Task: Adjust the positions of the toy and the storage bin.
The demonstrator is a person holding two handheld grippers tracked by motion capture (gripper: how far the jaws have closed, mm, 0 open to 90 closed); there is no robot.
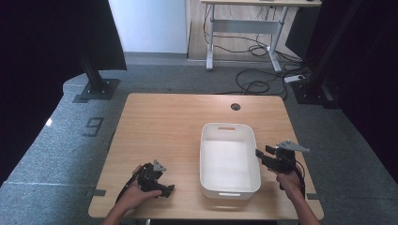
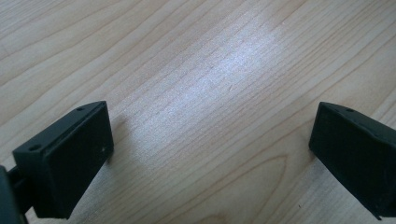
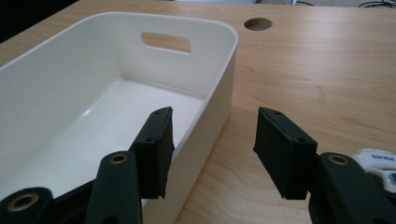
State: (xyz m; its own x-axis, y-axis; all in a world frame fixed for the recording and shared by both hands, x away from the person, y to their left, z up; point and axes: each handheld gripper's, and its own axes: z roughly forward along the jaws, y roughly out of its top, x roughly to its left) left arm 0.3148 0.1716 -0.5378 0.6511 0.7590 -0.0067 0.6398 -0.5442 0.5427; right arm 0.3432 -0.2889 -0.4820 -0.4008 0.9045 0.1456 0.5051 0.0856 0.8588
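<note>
At the right wall of the white bin, mid-worktop, my right hand-held gripper straddles the rim, jaws apart, ready to clamp; my left hand-held gripper rests open on bare wood.

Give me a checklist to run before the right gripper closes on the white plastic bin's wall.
1. Right gripper jaws straddle the near wall of the white rectangular plastic bin: ok, one jaw inside, one outside.
2. Pads pressing on the wall: not ok, gaps show.
3. Bin empty: ok.
4. Bin flat on the light wooden table: ok.
5. Left gripper open and away from the bin: ok.
6. Grip firm enough to lift: cannot tell.
</note>
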